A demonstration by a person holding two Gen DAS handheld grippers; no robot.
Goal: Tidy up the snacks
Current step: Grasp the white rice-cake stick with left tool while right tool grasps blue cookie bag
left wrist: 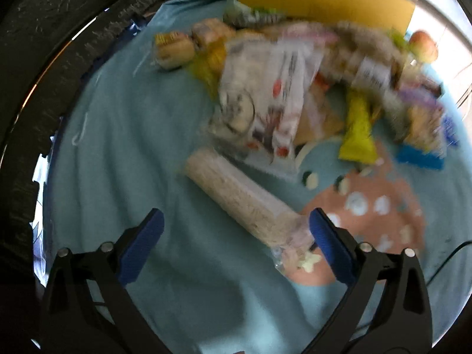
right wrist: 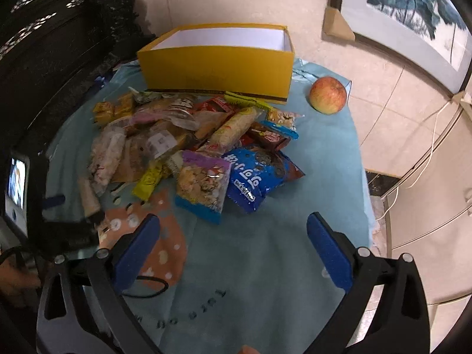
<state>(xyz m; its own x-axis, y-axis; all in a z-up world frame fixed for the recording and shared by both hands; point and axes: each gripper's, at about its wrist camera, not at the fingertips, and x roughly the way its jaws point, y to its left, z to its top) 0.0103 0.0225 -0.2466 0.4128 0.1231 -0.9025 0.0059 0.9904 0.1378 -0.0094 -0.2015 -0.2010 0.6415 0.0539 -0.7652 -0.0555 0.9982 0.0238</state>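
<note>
A pile of wrapped snacks lies on a light blue cloth in front of an open yellow box. In the blurred left wrist view, a long pale rice-cracker roll lies diagonally on the cloth. Its near end reaches between the fingers of my left gripper, which is wide open and not clamping it. The roll also shows at the left of the right wrist view. My right gripper hangs open over bare cloth, just short of a purple packet and a blue cookie packet.
A red-yellow apple sits on the cloth right of the box. An orange spotted patch is printed on the cloth. Dark carved furniture stands to the left. Tiled floor and a framed picture are beyond the table's right edge.
</note>
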